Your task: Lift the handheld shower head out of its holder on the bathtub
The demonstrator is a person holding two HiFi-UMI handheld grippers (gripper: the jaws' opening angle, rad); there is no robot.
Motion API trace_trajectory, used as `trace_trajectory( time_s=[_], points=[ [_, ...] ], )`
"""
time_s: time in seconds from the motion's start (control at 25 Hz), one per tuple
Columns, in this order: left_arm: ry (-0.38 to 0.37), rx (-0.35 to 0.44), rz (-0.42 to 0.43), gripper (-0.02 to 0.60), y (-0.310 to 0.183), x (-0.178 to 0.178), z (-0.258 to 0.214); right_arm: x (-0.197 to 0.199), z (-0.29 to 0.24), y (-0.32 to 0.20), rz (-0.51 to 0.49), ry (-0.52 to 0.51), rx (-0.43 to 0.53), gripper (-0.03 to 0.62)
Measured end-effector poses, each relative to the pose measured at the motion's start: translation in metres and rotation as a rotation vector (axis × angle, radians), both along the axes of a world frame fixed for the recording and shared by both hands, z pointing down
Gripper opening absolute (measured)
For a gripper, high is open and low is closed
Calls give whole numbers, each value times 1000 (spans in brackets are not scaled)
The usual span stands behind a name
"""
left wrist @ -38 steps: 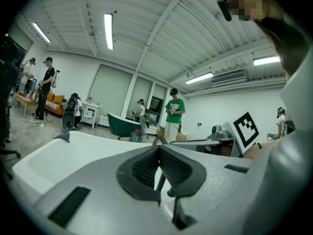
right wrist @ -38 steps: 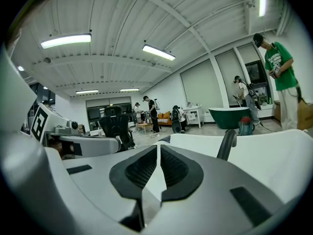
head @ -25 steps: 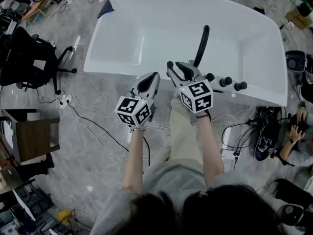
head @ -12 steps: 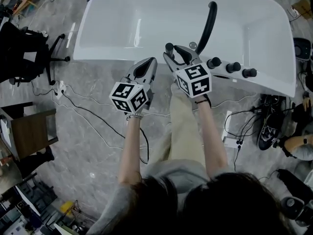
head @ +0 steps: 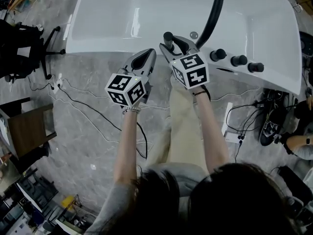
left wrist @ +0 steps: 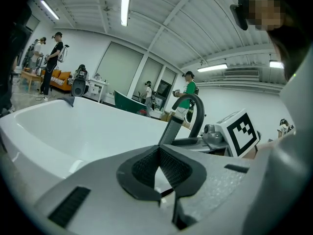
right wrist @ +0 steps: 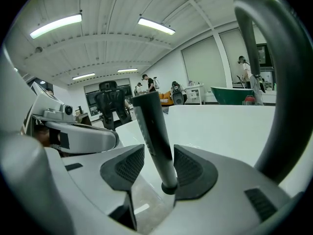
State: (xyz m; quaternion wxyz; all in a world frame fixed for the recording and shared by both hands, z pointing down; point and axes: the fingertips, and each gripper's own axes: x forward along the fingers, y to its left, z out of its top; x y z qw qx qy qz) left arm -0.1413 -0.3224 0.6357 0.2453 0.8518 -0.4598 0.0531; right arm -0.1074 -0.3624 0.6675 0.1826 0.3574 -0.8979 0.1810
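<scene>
The grasp is still being lined up. The left gripper (head: 148, 56) is hovering at the bathtub (head: 98, 45) rim, jaws together on nothing. The shower head (right wrist: 154, 131) is standing upright in its holder (right wrist: 169, 187) between the right gripper (right wrist: 159, 166)'s opening jaws, seemingly untouched. Next, they need closing on it, then lifting straight up.

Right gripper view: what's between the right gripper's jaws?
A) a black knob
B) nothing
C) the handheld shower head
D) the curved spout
C: the dark handheld shower head stands upright in the gap of the right gripper, whose jaws are opening, with no pad pressing on it.
</scene>
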Motion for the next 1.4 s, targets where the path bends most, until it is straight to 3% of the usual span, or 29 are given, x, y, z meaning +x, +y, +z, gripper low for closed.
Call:
trace_trajectory(
  time_s=[0.56,1.0,1.4],
  points=[
    [30,-33,-17,6,-8,-1,24,-4,27,-12,35,61,-9,152],
    [49,-38,-28,6,-11,0,19,-1,26,-11,43,112,-5,135],
    [60,-36,-42,6,-10,0,-2,6,3,-6,68,92,-13,133]
  ],
)
